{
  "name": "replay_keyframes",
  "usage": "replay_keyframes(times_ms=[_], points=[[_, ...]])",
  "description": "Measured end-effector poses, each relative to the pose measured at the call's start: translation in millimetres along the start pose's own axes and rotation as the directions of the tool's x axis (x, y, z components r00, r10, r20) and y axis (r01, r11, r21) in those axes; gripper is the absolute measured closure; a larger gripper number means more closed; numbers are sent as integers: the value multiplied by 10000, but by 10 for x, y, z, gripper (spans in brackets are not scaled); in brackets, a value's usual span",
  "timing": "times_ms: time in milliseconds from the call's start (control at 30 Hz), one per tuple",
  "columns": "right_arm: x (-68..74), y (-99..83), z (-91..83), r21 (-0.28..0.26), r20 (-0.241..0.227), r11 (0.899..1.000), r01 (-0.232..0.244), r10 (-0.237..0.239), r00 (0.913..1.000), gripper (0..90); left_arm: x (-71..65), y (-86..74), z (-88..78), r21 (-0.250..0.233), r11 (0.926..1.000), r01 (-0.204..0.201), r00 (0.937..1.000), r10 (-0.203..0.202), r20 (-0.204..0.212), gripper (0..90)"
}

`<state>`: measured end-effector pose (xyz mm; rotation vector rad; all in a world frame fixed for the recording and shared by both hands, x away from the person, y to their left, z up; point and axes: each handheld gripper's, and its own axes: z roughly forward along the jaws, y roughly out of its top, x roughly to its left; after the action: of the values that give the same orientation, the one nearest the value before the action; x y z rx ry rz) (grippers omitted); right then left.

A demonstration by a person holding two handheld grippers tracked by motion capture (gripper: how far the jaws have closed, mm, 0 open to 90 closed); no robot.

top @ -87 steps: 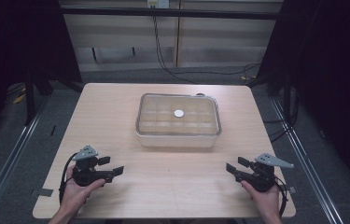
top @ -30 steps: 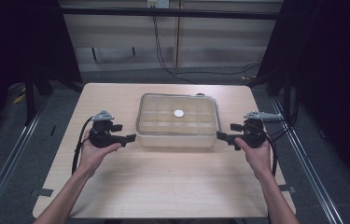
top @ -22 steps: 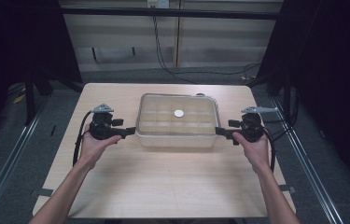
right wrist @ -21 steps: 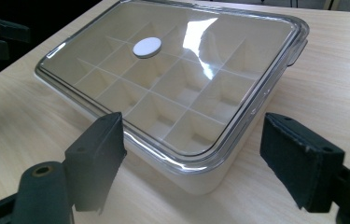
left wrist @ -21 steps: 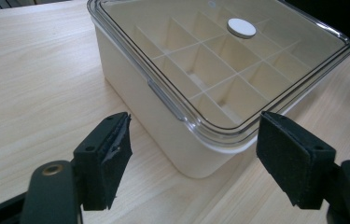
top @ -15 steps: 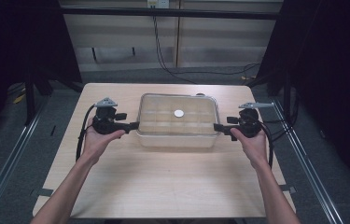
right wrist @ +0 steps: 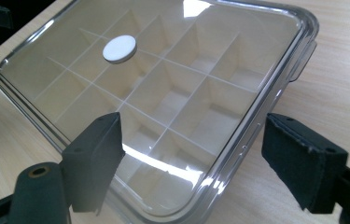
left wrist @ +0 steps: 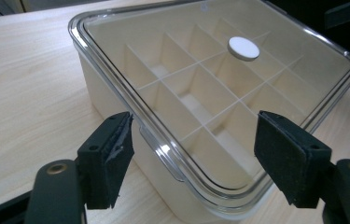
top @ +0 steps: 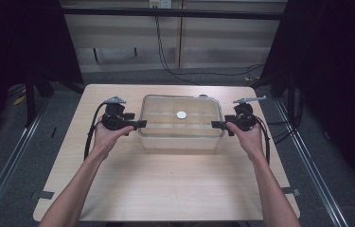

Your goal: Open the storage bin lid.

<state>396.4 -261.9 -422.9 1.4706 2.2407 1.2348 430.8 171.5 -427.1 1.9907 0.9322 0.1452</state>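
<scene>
A clear-lidded cream box (top: 181, 132) with a grid of compartments sits at the middle back of the table. A white round disc (top: 181, 114) lies on its lid. My left gripper (top: 139, 124) is at the box's left short end, open. Its jaws have just been closing a little, with the lid's edge (left wrist: 163, 154) between the pads and neither pad pressing on it. My right gripper (top: 215, 125) is at the right short end, also open. In the right gripper view its jaws (right wrist: 191, 140) straddle the lid's rim (right wrist: 252, 135).
The light wooden table (top: 165, 184) has bare room in front of the box and to both sides. Cables trail from both grippers. Metal rails run along the floor left and right, and wall cables hang behind.
Both hands have moved inward from beside the box until the jaw tips meet its short ends. The box has not moved.
</scene>
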Motion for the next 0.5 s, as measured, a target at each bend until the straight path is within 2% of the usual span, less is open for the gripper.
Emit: replay_keyframes(times_ms=[100,200,333,367,500], points=[[-29,-3,48,143,5,9998,-114,114,9999,205,4,-24,44,158,9999,9,10000,-10,90,264],[-58,-21,94,556,310,9981,-282,265,9992,209,-19,-21,61,167,9998,57,10000,-58,53,239],[-48,-35,132,649,56,9971,-385,382,9993,204,-32,-27,95,239,9997,88,9999,-90,99,209],[-50,-34,141,673,44,9970,-370,368,9993,201,-25,-31,107,384,9993,14,9999,-18,117,208],[-46,-33,177,753,74,9964,-401,397,9992,181,-9,-44,160,379,9992,121,9999,-125,106,186]])
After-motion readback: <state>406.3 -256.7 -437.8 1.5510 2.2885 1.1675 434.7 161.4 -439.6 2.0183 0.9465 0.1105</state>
